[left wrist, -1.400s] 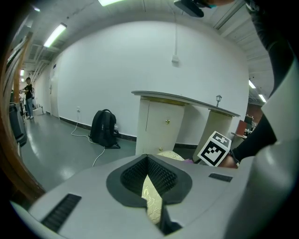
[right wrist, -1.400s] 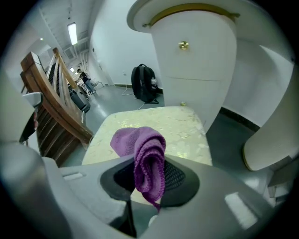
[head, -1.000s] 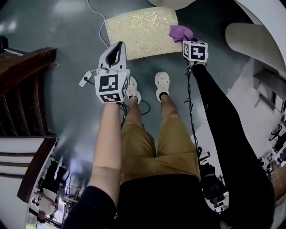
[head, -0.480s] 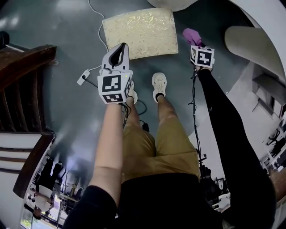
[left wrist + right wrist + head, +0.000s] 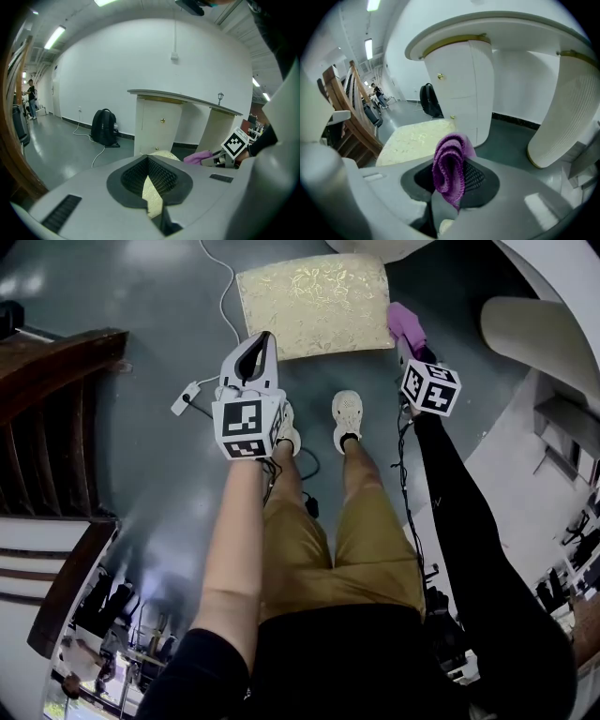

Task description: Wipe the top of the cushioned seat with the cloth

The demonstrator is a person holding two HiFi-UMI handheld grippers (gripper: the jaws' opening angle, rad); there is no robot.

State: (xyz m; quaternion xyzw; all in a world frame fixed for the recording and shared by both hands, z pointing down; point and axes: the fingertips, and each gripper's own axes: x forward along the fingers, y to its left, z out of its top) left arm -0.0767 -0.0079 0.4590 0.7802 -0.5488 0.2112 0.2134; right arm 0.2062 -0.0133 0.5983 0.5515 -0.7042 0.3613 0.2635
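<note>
The rectangular cushioned seat point(image 5: 314, 304), in cream-gold floral brocade, lies at 12 o'clock with its long axis running 9 to 3. The right gripper point(image 5: 412, 341) has its fingers clamped on a folded purple knitted cloth point(image 5: 449, 171), just beside the seat's 3 o'clock edge. The left gripper point(image 5: 262, 341) has its fingers together, empty.

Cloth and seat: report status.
Left gripper shut, empty. Right gripper shut on cloth, held off the seat, at its right edge. Seat top bare.
</note>
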